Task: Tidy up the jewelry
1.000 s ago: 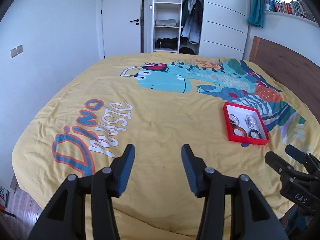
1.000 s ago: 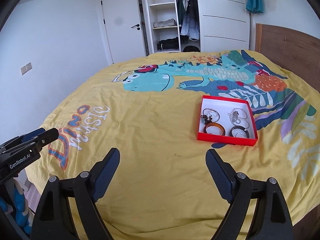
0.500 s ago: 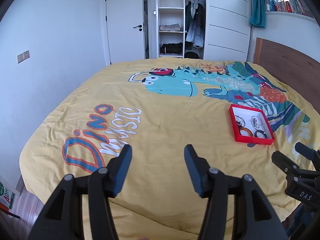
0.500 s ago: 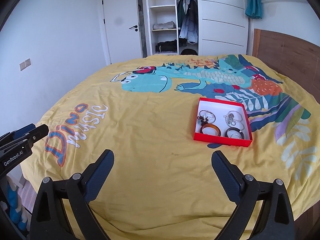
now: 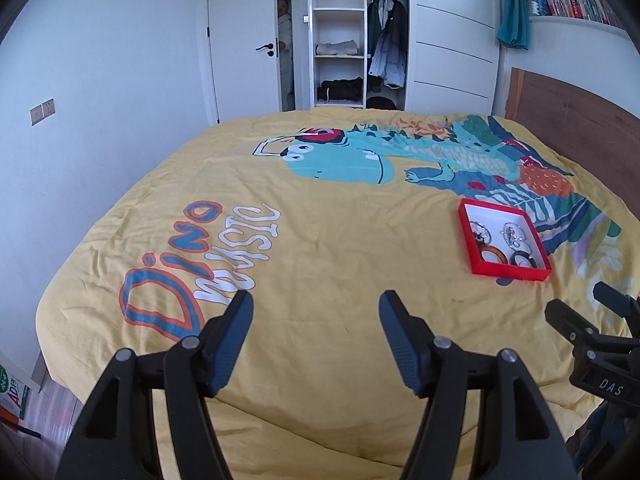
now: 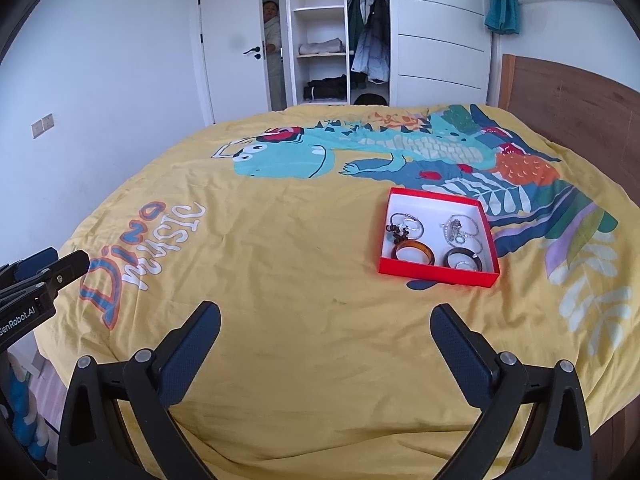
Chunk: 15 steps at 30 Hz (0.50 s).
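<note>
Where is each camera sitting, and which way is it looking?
Left wrist view: sits on the left gripper, looking down across the yellow bedspread toward the wardrobe; its own opening, empty jaws show, the right gripper at the right edge.
Right wrist view: sits on the right gripper, facing likewise; its opening, empty jaws show, the left gripper at the left edge.
Both share: the red box of jewelry, bedspread, wardrobe.

Soft even daylight, fisheye-warped edges
</note>
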### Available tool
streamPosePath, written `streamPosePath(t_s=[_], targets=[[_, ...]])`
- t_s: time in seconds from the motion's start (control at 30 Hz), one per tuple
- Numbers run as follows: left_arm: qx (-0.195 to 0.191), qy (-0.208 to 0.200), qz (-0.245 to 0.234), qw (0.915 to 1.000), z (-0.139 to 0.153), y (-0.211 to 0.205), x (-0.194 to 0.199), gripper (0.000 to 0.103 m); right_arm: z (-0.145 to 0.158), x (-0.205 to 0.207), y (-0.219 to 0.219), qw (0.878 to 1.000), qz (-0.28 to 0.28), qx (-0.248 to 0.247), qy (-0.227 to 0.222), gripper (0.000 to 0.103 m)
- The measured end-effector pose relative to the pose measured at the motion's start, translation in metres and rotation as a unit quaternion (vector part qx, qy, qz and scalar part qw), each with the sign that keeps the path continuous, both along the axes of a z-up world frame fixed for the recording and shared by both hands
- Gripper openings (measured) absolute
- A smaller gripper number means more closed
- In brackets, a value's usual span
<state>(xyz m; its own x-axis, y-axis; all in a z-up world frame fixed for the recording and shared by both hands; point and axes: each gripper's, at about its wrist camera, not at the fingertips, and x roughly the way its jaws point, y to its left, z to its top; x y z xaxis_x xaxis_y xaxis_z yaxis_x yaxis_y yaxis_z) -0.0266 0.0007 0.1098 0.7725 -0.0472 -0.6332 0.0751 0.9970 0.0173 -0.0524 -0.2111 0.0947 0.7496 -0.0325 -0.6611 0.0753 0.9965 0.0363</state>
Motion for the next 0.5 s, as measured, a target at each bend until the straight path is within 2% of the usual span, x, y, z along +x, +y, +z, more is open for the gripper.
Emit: streamPosePath(t_s=[0.5], targets=[[-0.002, 0.017, -0.004, 0.9998, -0.013, -0.004, 0.003, 0.064, -0.014, 0.001, -0.006, 1.000, -0.011, -0.003, 0.012, 0.103]])
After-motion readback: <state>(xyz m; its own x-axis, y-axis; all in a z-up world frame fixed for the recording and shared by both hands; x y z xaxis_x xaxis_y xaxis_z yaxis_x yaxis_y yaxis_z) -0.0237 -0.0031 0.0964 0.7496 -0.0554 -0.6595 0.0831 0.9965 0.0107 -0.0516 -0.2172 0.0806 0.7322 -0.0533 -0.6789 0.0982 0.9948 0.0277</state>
